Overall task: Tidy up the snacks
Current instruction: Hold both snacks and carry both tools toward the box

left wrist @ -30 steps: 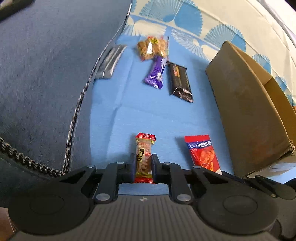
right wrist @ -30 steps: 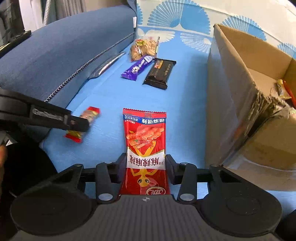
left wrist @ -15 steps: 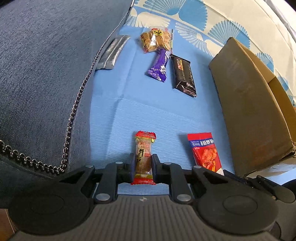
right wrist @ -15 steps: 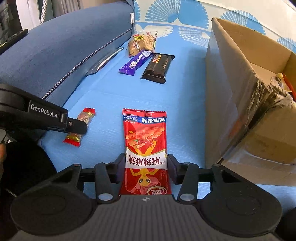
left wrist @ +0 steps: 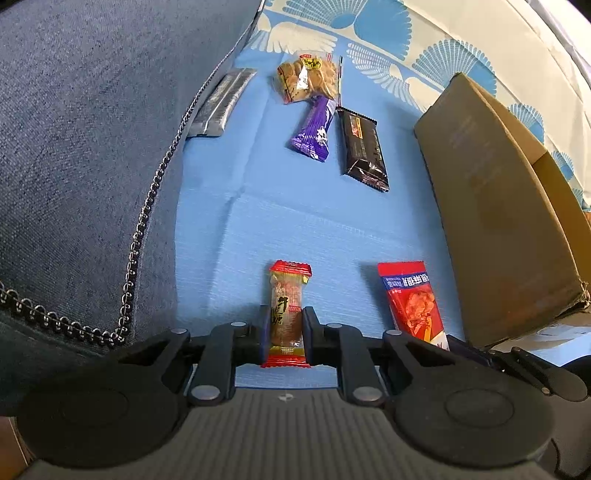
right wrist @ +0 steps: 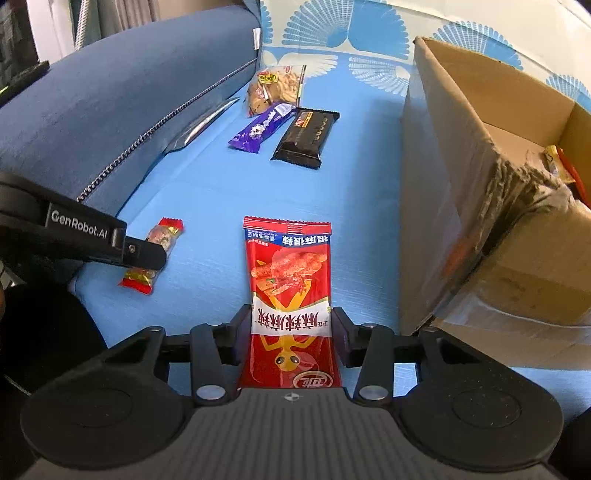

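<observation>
My left gripper [left wrist: 285, 332] is shut on a small red-ended candy bar [left wrist: 287, 314], held just above the blue sheet; it also shows in the right wrist view [right wrist: 153, 254]. My right gripper [right wrist: 291, 332] is shut on a red spicy-strip packet [right wrist: 290, 295], seen too in the left wrist view [left wrist: 412, 299]. An open cardboard box [right wrist: 480, 177] stands to the right, with snacks inside at its far corner. A clear cracker bag [right wrist: 275, 86], a purple bar [right wrist: 262, 127] and a black bar [right wrist: 306, 136] lie further ahead.
A blue sofa cushion [right wrist: 110, 103] with a chain trim rises on the left. A silver packet [left wrist: 221, 103] lies against its edge. The blue sheet [right wrist: 207, 192] covers the seat, and a fan-patterned cloth [right wrist: 332, 33] lies behind.
Both grippers have moved forward a little, each holding its snack; the far snacks and the box look closer. The grips are unchanged.
</observation>
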Motion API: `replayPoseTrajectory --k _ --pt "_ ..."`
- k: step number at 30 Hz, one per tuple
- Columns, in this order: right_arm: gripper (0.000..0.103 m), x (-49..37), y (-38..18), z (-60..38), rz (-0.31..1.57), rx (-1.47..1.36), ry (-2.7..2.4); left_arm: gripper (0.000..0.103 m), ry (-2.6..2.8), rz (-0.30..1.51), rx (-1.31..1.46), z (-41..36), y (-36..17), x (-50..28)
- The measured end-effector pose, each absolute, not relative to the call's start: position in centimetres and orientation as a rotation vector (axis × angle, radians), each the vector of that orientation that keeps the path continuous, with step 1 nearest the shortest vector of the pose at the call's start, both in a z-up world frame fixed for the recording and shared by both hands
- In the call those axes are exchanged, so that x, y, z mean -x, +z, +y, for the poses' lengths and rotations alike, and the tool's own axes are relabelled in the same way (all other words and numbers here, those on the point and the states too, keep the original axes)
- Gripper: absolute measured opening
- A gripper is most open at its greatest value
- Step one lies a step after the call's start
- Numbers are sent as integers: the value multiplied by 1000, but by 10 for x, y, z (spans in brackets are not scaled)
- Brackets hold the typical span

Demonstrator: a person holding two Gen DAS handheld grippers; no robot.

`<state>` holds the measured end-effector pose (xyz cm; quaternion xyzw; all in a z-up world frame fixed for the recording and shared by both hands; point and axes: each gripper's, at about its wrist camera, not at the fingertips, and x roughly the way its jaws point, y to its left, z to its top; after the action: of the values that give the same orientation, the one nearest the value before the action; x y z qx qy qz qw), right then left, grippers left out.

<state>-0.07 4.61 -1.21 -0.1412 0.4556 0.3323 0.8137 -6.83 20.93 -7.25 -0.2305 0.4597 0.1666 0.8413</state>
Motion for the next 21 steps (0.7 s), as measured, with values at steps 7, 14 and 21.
replayPoseTrajectory --k 7,14,21 --pt "47 3 -13 47 959 313 715 19 350 971 481 209 -72 68" --pt "45 6 -12 46 947 301 702 18 334 924 478 207 -67 73" --pt "45 12 0 42 898 295 715 18 302 860 500 207 -59 80"
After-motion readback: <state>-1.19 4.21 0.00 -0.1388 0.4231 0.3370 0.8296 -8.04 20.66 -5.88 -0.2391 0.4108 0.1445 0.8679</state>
